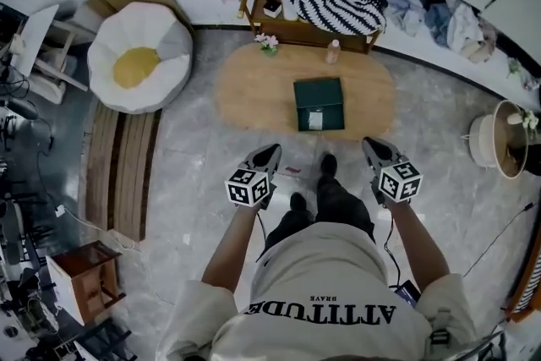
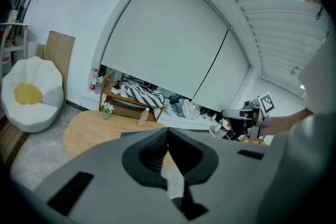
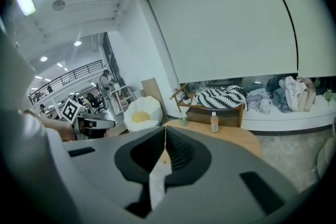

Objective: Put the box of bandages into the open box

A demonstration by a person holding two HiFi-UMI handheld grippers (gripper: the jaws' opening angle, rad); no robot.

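Note:
A dark green box sits on the oval wooden table, with a white item at its near edge; I cannot tell what that item is. Both grippers are held up over the floor, short of the table. My left gripper is shut, its tips touching and nothing between them. My right gripper also has its jaws together at the tip and holds nothing. A sliver of the green box shows above the left jaws. I see no separate box of bandages.
A white beanbag with a yellow centre lies left of the table. On the table stand a bottle and a flower pot. Behind is a low wooden shelf with a striped blanket. Wooden planks and a small cabinet are left.

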